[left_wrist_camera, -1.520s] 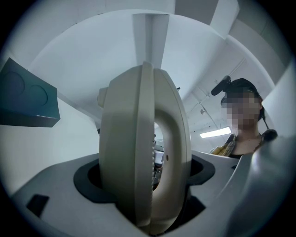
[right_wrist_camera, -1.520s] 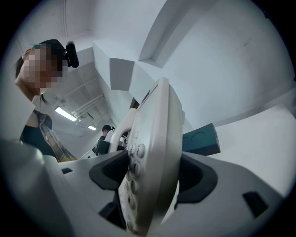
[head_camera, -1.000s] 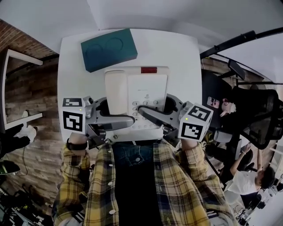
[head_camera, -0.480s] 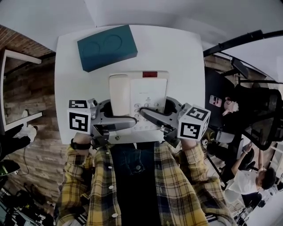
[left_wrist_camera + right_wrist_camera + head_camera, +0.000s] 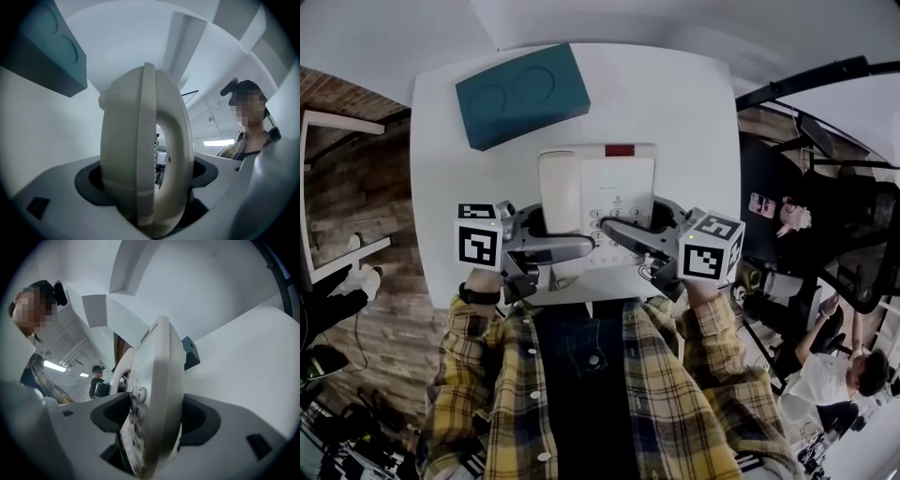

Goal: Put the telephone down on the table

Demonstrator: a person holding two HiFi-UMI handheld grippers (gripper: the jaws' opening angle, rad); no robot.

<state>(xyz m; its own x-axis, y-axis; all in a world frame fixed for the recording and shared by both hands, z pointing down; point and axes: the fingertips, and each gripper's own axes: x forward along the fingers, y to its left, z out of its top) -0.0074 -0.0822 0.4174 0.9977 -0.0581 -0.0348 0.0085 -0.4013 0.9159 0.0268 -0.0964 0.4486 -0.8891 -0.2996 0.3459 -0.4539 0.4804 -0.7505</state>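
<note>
White table (image 5: 675,103) fills most of what we see under our two tools. Closest to us, right behind the tools, is our yellow checked shirt (image 5: 675,394).

Our left tool (image 5: 579,247) and our right tool (image 5: 621,232) point toward each other, and the telephone (image 5: 600,183) sits between them. Each tool bites one side of it. The left tool's jaws are open just as wide as the thick side with the handset (image 5: 560,192), and they press on it from above and below. The right tool's jaws grip the thinner side with the buttons (image 5: 614,220) in the same way. So both tools have a firm hold, and neither is empty.

What has changed? A second ago the telephone looked bigger. Now it looks a bit smaller while the table looks a bit bigger, so we think we have let it go down toward the table. It lies flat with the buttons up. We cannot tell if its bottom touches the table yet, because the lower jaws are hidden under it.

That means the job is nearly done. We think what is left is to rest it, open both tools and slide them out sideways.

Farther out, past the left tool, a teal box (image 5: 522,94) lies on the table. It is near the telephone's far corner, and we see a small gap between them.
</note>
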